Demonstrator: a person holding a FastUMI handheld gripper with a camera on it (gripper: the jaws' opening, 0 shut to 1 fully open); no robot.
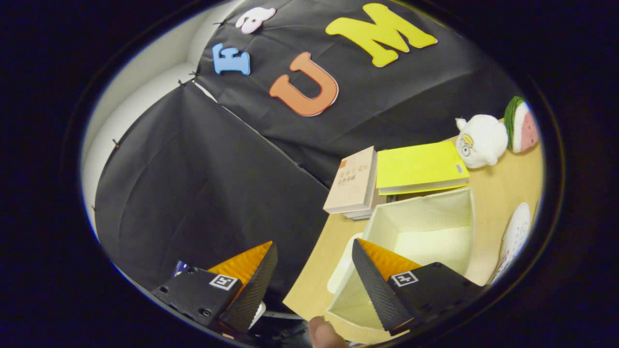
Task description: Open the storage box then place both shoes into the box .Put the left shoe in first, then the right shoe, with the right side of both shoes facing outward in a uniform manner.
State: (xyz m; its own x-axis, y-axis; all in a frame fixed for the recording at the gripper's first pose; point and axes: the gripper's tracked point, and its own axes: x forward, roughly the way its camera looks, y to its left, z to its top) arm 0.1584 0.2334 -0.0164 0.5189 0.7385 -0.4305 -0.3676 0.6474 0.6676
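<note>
The cream storage box (425,217) stands open on the wooden table (498,193), and the part of its inside that I see holds nothing. My gripper (313,244) is open and tilted, with nothing between its fingers. One finger (382,285) hangs in front of the box's near wall; the other finger (251,285) is off the table's edge, against the black cloth. A white rounded piece (342,270) lies against the box's outer side; I cannot tell what it is. A white object with small marks (515,237), possibly a shoe, lies past the box's far side.
Behind the box lie a tan book (353,181) and a yellow book (418,166). A white plush toy (481,140) and a watermelon toy (522,125) sit further back. A person's fingertip (321,333) shows below the fingers. The table edge (309,270) runs between the fingers.
</note>
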